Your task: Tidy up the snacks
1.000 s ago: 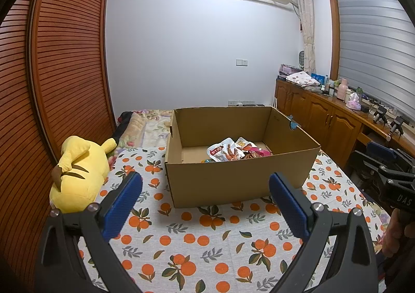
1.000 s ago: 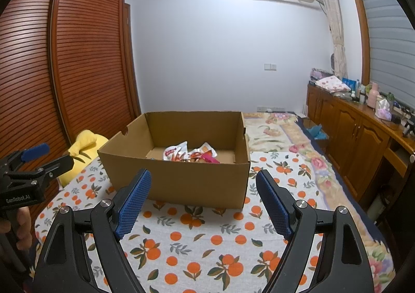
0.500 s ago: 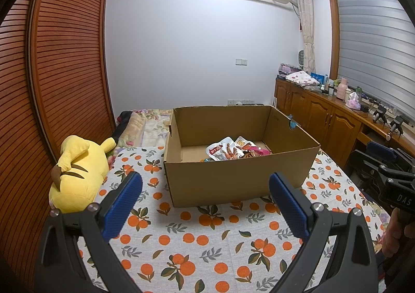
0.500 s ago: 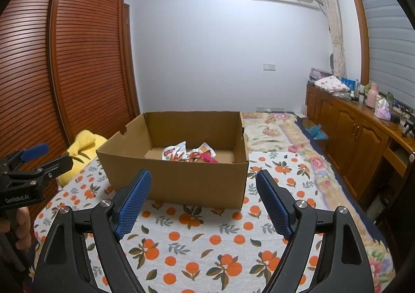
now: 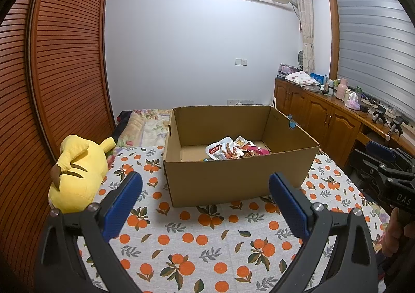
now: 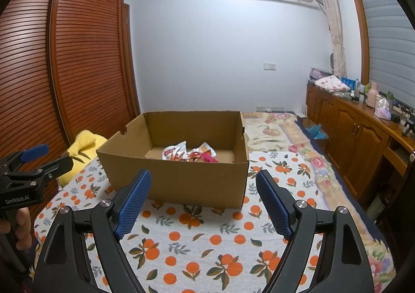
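Observation:
An open cardboard box [image 5: 241, 178] stands on a bed covered with an orange-print sheet [image 5: 197, 243]. Several snack packets [image 5: 228, 151] lie on the box floor toward its far right; they also show in the right wrist view [image 6: 189, 154] inside the box [image 6: 181, 181]. My left gripper [image 5: 206, 204] is open and empty, held in front of the box's near wall. My right gripper [image 6: 203, 202] is open and empty, also in front of the box. Each gripper shows at the edge of the other's view.
A yellow plush toy [image 5: 75, 171] lies left of the box by the slatted wardrobe doors [image 5: 52, 85]. Wooden cabinets [image 5: 332, 121] with clutter on top run along the right wall. A floral quilt [image 6: 280, 129] lies on the bed right of the box.

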`<state>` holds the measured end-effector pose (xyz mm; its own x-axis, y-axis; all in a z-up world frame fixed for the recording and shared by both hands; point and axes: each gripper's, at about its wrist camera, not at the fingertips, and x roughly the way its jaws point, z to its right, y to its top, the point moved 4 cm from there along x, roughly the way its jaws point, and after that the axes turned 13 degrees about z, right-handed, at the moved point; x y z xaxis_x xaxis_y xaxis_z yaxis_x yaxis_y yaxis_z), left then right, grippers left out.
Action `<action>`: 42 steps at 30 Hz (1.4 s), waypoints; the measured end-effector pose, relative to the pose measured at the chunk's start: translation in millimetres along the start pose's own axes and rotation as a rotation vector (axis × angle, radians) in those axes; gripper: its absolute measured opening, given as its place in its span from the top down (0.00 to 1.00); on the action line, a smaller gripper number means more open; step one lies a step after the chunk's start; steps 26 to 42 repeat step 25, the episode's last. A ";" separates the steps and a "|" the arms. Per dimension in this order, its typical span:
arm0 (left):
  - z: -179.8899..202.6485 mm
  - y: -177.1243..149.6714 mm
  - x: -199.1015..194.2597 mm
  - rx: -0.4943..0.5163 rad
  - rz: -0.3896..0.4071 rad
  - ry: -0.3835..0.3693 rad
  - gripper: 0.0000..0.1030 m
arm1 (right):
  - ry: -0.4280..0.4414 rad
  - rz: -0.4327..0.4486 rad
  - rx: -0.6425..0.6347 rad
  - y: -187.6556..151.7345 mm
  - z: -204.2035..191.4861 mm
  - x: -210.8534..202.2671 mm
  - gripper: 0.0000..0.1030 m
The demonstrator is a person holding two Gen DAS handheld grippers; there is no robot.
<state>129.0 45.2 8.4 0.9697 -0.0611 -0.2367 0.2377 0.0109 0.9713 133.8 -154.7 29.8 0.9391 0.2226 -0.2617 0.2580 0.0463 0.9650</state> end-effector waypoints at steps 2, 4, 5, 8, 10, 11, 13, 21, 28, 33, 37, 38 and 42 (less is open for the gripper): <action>-0.3 0.1 0.0 -0.002 0.001 0.000 0.04 | 0.001 -0.001 0.001 -0.3 -0.1 0.2 0.17; -0.1 0.1 0.1 -0.001 0.001 -0.001 0.04 | 0.000 -0.001 0.000 -0.8 -0.1 -0.3 0.17; -0.2 0.1 0.1 -0.001 0.001 0.001 0.04 | 0.000 -0.001 -0.001 -1.3 -0.9 -0.5 0.17; -0.3 0.0 0.2 -0.002 -0.001 0.000 0.04 | -0.001 0.000 0.001 -1.1 0.0 -0.3 0.17; 0.8 -0.7 0.3 -0.002 -0.002 0.000 0.04 | 0.001 -0.001 0.003 -1.4 -0.2 -0.4 0.17; 0.6 -0.6 0.3 -0.002 0.000 0.001 0.04 | 0.000 -0.001 0.001 -1.4 -0.6 -0.5 0.17; 0.3 -0.5 0.7 -0.002 -0.001 -0.001 0.04 | -0.001 0.000 0.000 -1.3 0.0 -0.4 0.17; 0.8 -0.9 1.1 -0.003 -0.001 0.001 0.04 | -0.001 -0.002 0.002 -2.7 0.0 -1.5 0.17; 0.7 -0.9 1.2 -0.003 -0.002 0.001 0.04 | -0.001 -0.002 0.005 -3.3 0.2 -2.1 0.17; 0.7 -0.9 1.2 -0.003 -0.002 0.001 0.04 | -0.001 -0.002 0.005 -3.3 0.2 -2.1 0.17; 0.7 -0.9 1.2 -0.003 -0.002 0.001 0.04 | -0.001 -0.002 0.005 -3.3 0.2 -2.1 0.17; 0.7 -0.9 1.2 -0.003 -0.002 0.001 0.04 | -0.001 -0.002 0.005 -3.3 0.2 -2.1 0.17; 0.7 -0.9 1.2 -0.003 -0.002 0.001 0.04 | -0.001 -0.002 0.005 -3.3 0.2 -2.1 0.17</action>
